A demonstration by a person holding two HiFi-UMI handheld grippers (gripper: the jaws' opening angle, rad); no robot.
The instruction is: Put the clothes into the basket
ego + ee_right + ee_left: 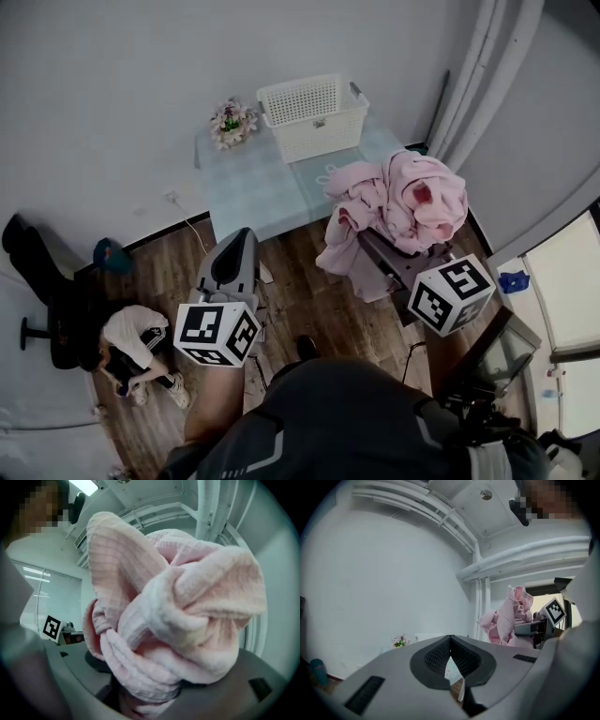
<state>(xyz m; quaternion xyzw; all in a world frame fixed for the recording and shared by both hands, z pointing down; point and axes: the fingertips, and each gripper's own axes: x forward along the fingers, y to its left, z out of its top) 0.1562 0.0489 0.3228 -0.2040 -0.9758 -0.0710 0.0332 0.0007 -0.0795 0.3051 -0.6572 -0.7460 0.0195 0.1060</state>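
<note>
Roughly: left gripper (pixel 234 246), jaws together and empty, points at the table (pixel 244 183). The basket (pixel 319 131) sits at the table's far edge, open-topped, with free room nearby. Right gripper (pixel 367 240) is clamped on the pink clothes (pixel 403 202), a bundle near the table's right. They look soft, light and floppy; the dangling ends may snag the rim, so grip the bunched middle.

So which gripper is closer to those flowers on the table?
Left. The left gripper sits straight below the flowers in the head view, short of the table; the right gripper, shut on pink clothes, is farther off to their right.
</note>
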